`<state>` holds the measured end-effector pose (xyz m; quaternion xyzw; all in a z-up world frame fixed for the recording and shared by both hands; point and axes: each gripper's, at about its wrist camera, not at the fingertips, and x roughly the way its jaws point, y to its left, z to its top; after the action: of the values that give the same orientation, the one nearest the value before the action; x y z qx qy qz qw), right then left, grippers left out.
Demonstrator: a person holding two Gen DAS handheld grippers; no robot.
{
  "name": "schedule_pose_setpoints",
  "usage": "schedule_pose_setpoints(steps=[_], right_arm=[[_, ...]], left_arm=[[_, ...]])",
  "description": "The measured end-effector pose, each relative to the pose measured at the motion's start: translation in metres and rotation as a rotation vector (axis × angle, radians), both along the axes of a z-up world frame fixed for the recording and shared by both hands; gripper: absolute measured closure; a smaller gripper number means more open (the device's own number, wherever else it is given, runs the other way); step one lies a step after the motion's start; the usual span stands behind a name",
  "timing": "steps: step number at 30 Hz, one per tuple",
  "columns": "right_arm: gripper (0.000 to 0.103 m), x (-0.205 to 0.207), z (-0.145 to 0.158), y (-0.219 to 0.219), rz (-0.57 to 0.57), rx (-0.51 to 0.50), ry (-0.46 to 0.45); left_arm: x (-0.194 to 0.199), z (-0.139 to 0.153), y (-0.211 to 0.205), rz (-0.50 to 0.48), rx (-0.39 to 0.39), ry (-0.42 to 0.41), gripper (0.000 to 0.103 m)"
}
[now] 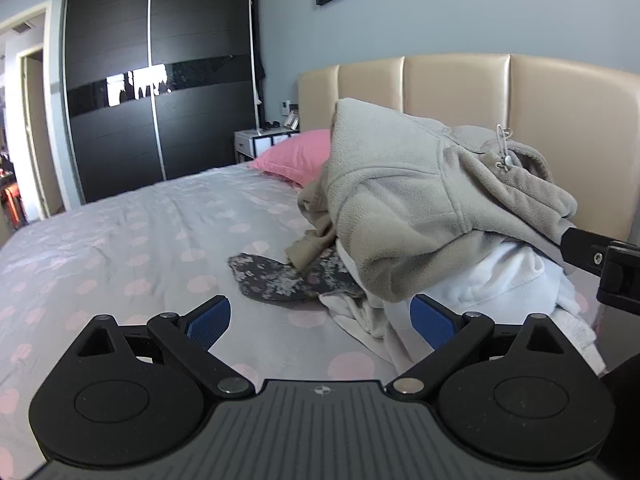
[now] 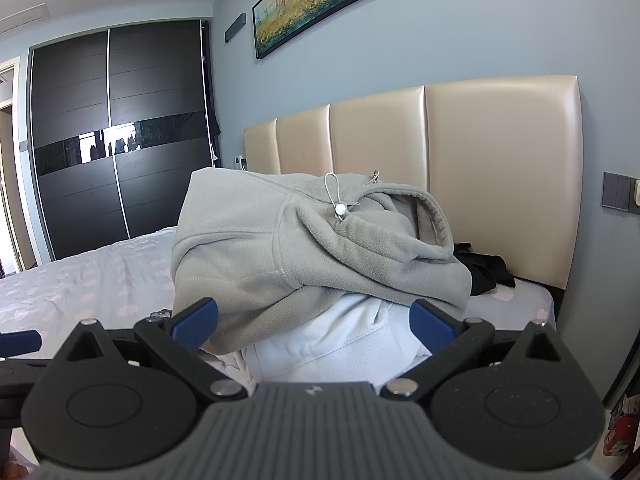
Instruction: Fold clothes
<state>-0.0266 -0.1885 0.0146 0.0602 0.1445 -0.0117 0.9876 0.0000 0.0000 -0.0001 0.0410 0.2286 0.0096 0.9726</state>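
Observation:
A pile of clothes lies near the head of the bed. On top is a grey fleece hoodie (image 1: 420, 200) (image 2: 304, 240) with a white drawstring toggle. Under it sits a white garment (image 1: 504, 276) (image 2: 344, 344), and a dark floral cloth (image 1: 280, 280) pokes out at the left. My left gripper (image 1: 320, 320) is open just short of the pile's left front, its blue pads apart over the sheet. My right gripper (image 2: 314, 326) is open too, its pads on either side of the hoodie's lower edge and the white garment, not pressing. The right gripper's body (image 1: 600, 260) shows at the left wrist view's right edge.
The bed (image 1: 120, 248) has a grey sheet with pink dots. A pink pillow (image 1: 296, 156) and a beige padded headboard (image 1: 460, 84) (image 2: 480, 152) stand behind the pile. A black garment (image 2: 484, 268) lies at the right. A dark wardrobe (image 1: 156, 92) and a nightstand (image 1: 260, 142) are beyond.

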Motion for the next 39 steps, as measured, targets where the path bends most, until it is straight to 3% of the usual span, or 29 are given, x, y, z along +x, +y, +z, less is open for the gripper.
schedule_pose_setpoints(steps=[39], right_arm=[[0.001,-0.0024,0.0007,-0.0004,-0.004,-0.015,0.003]], left_arm=[[0.0015,-0.0093,0.0054,0.018,-0.060,0.059,0.005]])
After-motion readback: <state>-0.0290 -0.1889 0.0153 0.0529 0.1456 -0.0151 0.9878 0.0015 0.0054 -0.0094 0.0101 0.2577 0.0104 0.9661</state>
